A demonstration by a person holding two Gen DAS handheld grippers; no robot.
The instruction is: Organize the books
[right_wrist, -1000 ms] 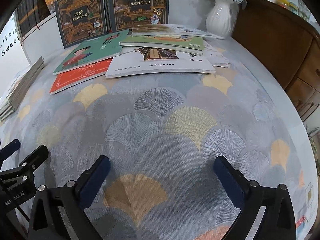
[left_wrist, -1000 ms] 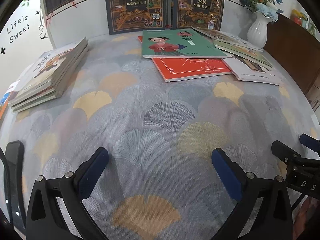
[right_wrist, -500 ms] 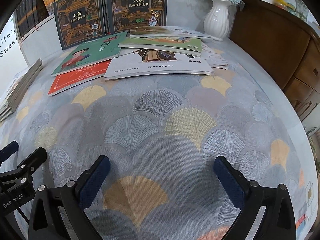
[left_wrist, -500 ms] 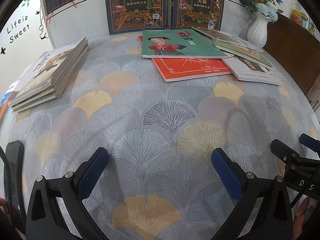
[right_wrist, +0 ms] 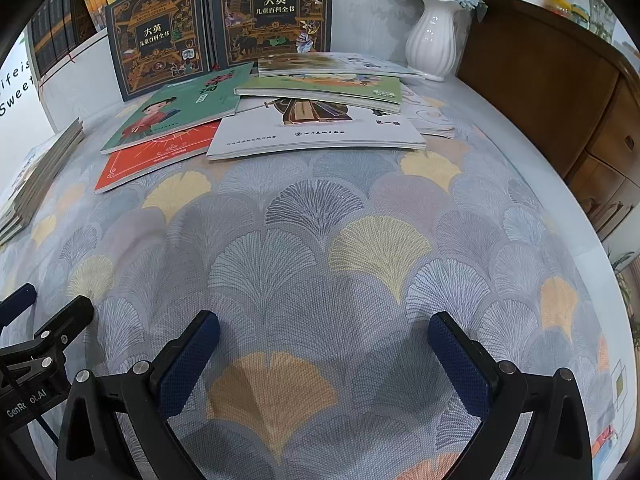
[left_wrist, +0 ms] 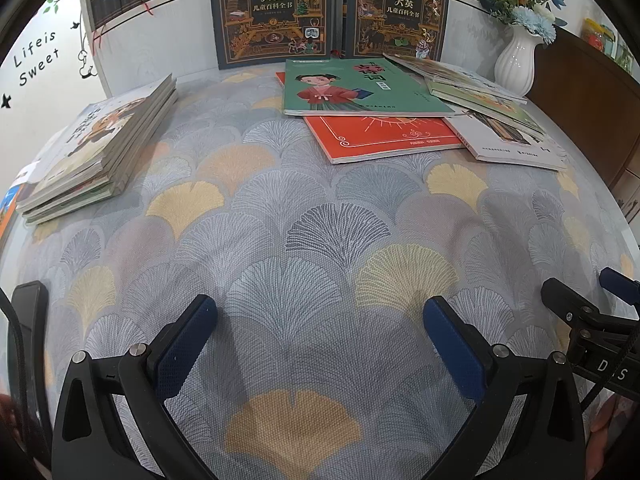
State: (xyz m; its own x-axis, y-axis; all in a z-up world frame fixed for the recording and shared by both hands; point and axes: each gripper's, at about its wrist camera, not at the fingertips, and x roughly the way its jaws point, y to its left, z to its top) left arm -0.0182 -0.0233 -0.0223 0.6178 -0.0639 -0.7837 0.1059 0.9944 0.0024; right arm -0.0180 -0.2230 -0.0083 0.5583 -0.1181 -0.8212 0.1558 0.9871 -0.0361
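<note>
Left tongs (left_wrist: 320, 328) and right tongs (right_wrist: 324, 332) gaped empty over table (left_wrist: 320, 240); green book (left_wrist: 360, 88) lay atop red book (left_wrist: 384, 136).

- "THE YOUNG CHILDREN'S ENCYCLOPEDIA" and 大英 儿童百科全书 stand on the left dark upright book (left_wrist: 272, 12), with a 7 in a small circle below.
- The right dark upright book (left_wrist: 402, 10) carries the same title, with an 8 in its circle.
- "Lifeis Sweet" is lettered on the white wall (left_wrist: 38, 58).
- "GenRobot.AI", partly hidden, is printed on the left gripper (right_wrist: 24, 402) seen from the right wrist.
- "D S" shows on the right gripper (left_wrist: 610, 370) seen from the left wrist.
- The flat books' titles are too small to read.
</note>
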